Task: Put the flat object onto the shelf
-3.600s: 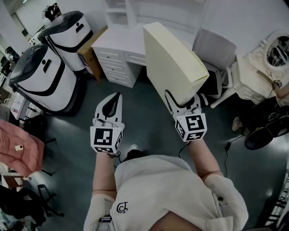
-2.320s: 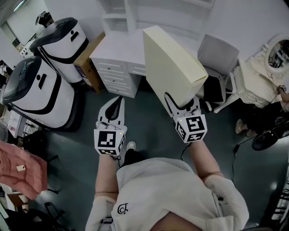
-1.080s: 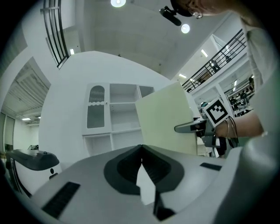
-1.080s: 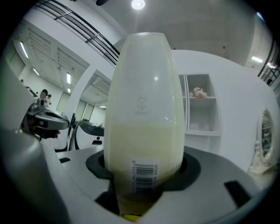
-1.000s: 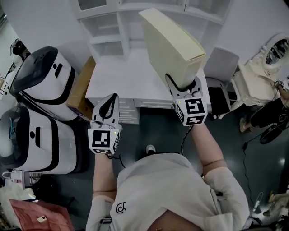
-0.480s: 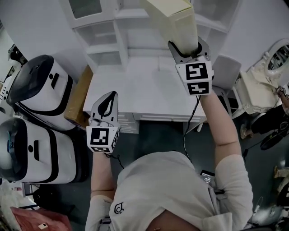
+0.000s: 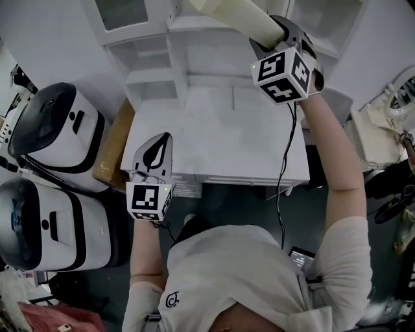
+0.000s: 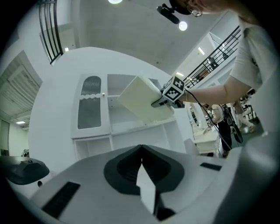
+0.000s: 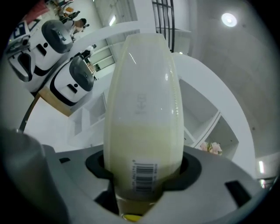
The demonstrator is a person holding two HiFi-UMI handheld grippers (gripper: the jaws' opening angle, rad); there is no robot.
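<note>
Right gripper [image 9: 144,177] clamped the flat cream box [image 9: 143,100] by its barcoded end; box looked stiff, light, glossy, probably slippery. Left gripper [image 8: 142,173]: jaws together, empty.

**Shelf behind desk, machines to its left**

The shelf unit [image 7: 159,48] stands at the back of the desk [image 7: 220,142]. The flat object [image 7: 233,11] sits between the jaws of the right gripper [image 7: 275,32], before the shelf compartments (which one is unclear). The left gripper [image 7: 157,146] is over the desk's front-left corner. A cardboard box [image 7: 111,146] lies just left of the desk, two machines [image 7: 55,126] beyond it.
</note>
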